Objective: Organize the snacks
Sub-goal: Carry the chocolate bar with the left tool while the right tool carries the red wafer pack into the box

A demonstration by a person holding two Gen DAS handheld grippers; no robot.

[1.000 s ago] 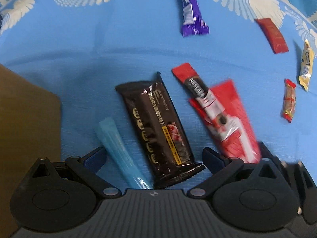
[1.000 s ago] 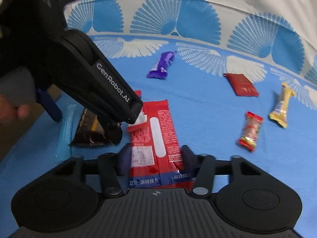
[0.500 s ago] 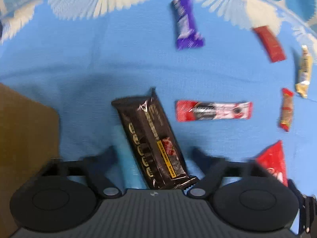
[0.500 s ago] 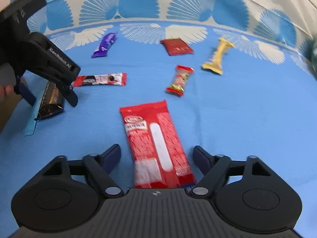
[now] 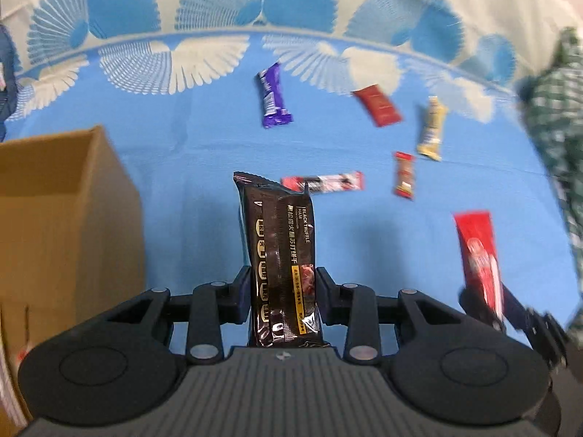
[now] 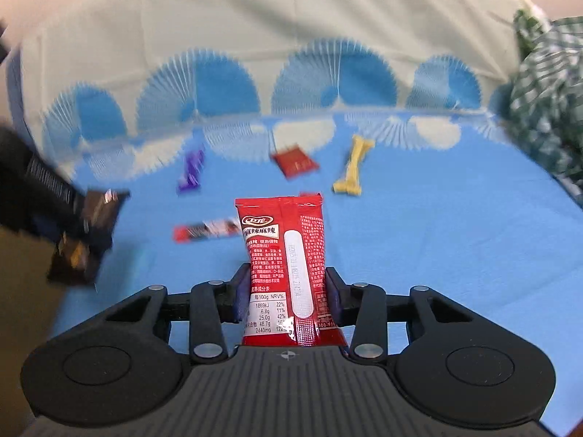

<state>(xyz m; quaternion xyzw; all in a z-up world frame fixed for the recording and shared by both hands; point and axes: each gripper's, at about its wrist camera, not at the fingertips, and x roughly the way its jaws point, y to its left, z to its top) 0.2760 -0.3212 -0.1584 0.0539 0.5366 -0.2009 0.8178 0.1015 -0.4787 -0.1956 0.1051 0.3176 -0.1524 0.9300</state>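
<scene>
here, black truffle cracker pack [image 5: 280,262] pinched upright in the closing left gripper [image 5: 282,293], lifted off the blue cloth [image 5: 204,167] beside the cardboard box [image 5: 54,211] at its left edge. likewise red spicy snack pack [image 6: 286,273] clamped between the closing jaws of the right gripper [image 6: 288,298]. still scattered toward the cloth's far edge: purple bar [image 5: 272,96], dark red packet [image 5: 377,105], yellow bar [image 5: 431,129], small red candy [image 5: 404,174], red coffee stick [image 5: 324,182].

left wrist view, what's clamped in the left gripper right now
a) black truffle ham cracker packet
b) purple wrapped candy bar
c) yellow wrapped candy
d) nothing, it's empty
a: the black glossy cracker packet stands between the pads of the left gripper, whose jaws are closing onto its sides, lifted clear of the blue cloth, while the purple wrapped bar lies on the cloth.
</scene>
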